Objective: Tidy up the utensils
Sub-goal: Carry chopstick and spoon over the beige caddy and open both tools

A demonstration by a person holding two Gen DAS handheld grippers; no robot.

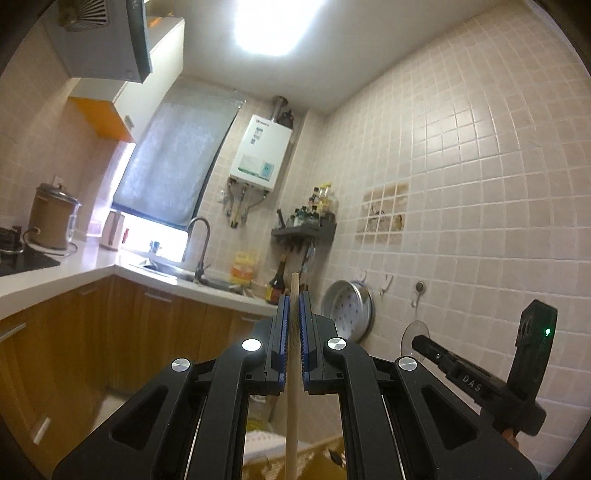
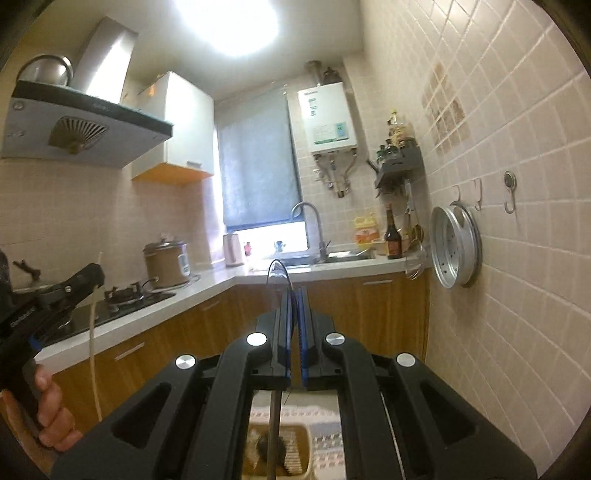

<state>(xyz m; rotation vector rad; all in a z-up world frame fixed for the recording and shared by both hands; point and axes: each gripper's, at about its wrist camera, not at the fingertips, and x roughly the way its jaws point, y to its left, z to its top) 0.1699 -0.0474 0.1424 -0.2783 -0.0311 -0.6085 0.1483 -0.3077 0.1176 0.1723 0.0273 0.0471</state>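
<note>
grippers (image 1: 294,310) (image 2: 294,306) (both raised) pinch wooden stick (image 1: 291,387), perhaps whisk (image 2: 279,271).

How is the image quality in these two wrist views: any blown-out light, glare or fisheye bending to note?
Left wrist view: the ceiling light is blown out white, the window strip below the blind glares, and the tile lines bow toward the edges. Right wrist view: the ceiling light is also clipped, the range hood curves at the rim, and the basket low in the frame looks soft.
</note>
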